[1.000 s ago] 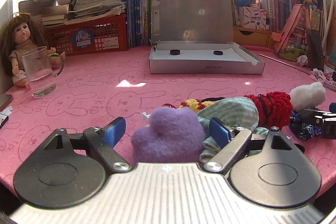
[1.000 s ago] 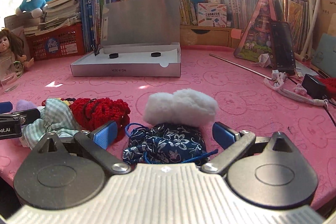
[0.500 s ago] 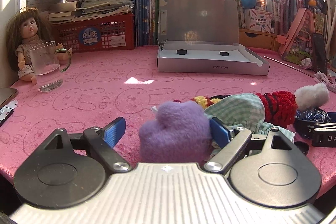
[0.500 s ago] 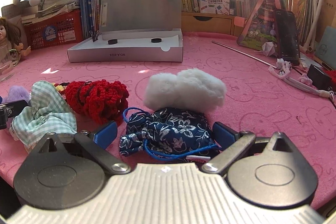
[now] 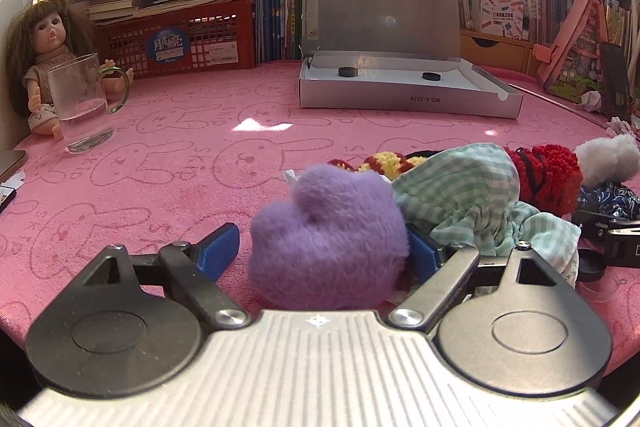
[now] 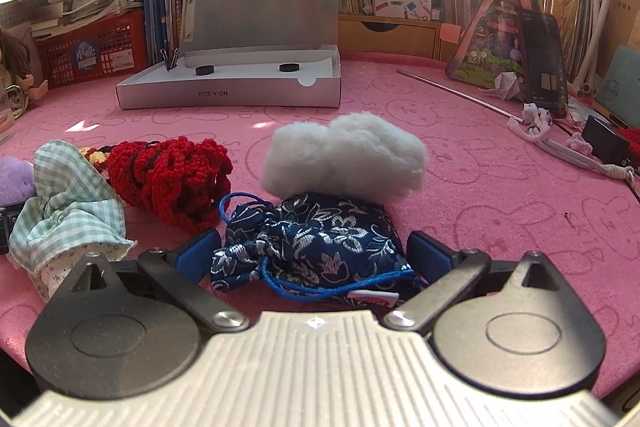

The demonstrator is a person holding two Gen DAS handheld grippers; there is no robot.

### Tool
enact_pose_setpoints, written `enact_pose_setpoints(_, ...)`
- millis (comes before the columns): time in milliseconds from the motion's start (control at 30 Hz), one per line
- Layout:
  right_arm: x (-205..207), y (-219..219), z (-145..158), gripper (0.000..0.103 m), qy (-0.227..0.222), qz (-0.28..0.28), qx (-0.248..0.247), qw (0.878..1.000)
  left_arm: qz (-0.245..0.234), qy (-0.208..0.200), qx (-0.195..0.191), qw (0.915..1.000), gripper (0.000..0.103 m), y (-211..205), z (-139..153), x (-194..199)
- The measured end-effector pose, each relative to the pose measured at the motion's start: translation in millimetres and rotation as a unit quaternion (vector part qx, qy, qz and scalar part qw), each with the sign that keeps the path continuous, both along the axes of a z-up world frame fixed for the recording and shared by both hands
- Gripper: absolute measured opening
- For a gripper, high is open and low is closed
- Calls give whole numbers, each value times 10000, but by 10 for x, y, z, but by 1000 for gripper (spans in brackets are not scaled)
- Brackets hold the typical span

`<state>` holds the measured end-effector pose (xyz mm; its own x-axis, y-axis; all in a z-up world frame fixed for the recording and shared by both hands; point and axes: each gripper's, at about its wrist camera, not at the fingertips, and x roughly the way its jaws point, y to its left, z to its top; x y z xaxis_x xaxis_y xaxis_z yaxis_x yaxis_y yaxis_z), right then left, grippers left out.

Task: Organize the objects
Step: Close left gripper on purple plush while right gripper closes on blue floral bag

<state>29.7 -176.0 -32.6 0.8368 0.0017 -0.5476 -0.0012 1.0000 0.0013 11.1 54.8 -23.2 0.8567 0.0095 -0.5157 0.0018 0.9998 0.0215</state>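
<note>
A purple plush pouch (image 5: 328,239) lies between the open fingers of my left gripper (image 5: 320,251); the right pad touches it, the left pad stands apart. A green checked cloth bag (image 5: 472,195) and a red crochet pouch (image 5: 548,175) lie beside it. My right gripper (image 6: 316,251) is open around a navy floral drawstring pouch (image 6: 316,243). A white fluffy pouch (image 6: 344,159) lies just behind it. An open silver box (image 5: 404,87) stands farther back on the pink cloth.
A glass mug (image 5: 84,103) and a doll (image 5: 44,47) stand at the far left. A red basket (image 5: 176,39), books and plush toys line the back. A phone (image 6: 544,63), a metal rod (image 6: 456,95) and cords (image 6: 560,147) lie at the right.
Both grippers have moved forward and lower, so the purple pouch and the navy pouch now sit deeper between their fingers. The jaws stay open.
</note>
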Motion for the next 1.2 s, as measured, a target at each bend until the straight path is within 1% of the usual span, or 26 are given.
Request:
enact_pose_setpoints(267,10,-8,12,103,6,-1,-7,10000,105,-41,-33,9999,93,8,-40,2)
enact_pose_setpoints(367,25,-6,19,103,43,-9,-13,10000,119,-36,-20,9999,93,11,-37,-6)
enact_pose_setpoints(600,12,-23,-5,103,-99,115,-14,9999,176,-23,-46,9998,93,10,-32,-11)
enact_pose_setpoints(767,18,-11,3,103,-44,97,-32,9999,186,-18,-57,9998,93,10,-29,-12)
enact_pose_setpoints(867,27,-17,18,103,42,104,-17,9999,162,-38,-63,9998,90,8,-17,-21)
enact_pose_setpoints(933,19,-18,23,103,77,101,-9,9999,118,-63,-74,9999,86,1,1,-29)
enact_pose_setpoints(1000,0,-14,27,103,84,116,-20,9999,58,-80,-58,9999,79,-17,19,-37)
enact_pose_setpoints(1067,-28,-9,32,98,78,156,-29,9998,7,-78,-56,10000,75,-35,35,-43)
enact_pose_setpoints(1100,-42,-7,37,98,75,182,-25,9998,9,-84,-58,9999,75,-40,44,-46)
enact_pose_setpoints(1167,-74,0,54,89,63,218,-28,9997,20,-94,-85,9999,75,-41,59,-52)
enact_pose_setpoints(1200,-85,3,64,88,58,229,-25,9997,29,-101,-100,9999,75,-36,69,-56)
